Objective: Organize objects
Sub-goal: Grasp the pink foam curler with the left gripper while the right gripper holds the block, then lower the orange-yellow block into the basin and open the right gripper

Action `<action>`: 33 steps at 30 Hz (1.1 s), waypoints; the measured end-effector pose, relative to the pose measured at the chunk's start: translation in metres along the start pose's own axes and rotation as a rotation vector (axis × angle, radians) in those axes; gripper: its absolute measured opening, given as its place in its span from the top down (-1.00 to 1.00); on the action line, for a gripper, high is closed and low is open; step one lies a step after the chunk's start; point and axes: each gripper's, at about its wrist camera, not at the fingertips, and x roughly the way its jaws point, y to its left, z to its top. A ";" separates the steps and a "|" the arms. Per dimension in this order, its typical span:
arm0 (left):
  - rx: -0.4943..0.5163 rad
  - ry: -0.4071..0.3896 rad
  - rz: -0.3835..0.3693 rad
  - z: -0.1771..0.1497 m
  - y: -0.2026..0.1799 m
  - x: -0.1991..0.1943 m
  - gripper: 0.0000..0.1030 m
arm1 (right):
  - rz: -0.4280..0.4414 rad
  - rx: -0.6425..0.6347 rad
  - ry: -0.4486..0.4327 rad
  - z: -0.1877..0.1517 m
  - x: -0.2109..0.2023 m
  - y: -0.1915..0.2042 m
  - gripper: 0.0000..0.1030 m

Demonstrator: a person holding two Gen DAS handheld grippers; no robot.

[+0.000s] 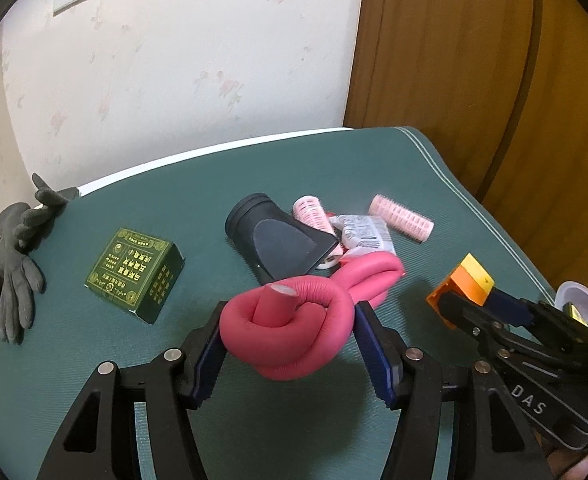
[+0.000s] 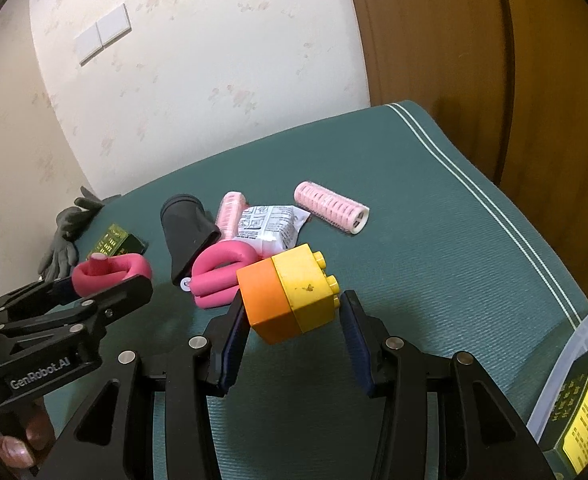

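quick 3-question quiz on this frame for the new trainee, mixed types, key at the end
1. True or false: the left gripper is clamped on the green box.
2. What does the right gripper hold?
A. a pink roller
B. an orange and yellow block stack
C. the black nozzle
3. Fill in: the dark gloves lie at the mat's ____ edge, as the left wrist view shows it.

Key
1. False. Its jaws grip the knotted pink foam rod; the box sits apart on the mat.
2. B, the block stack.
3. Left.
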 end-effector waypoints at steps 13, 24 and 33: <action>0.028 -0.070 0.025 0.003 -0.008 -0.020 -0.25 | -0.038 0.002 -0.063 -0.003 -0.018 0.001 0.10; 0.038 -0.101 0.010 0.005 -0.015 -0.032 -0.25 | -0.021 0.066 -0.076 -0.015 -0.055 -0.008 0.10; 0.060 -0.123 -0.021 0.004 -0.026 -0.046 -0.25 | -0.020 0.081 -0.088 -0.022 -0.091 -0.018 0.10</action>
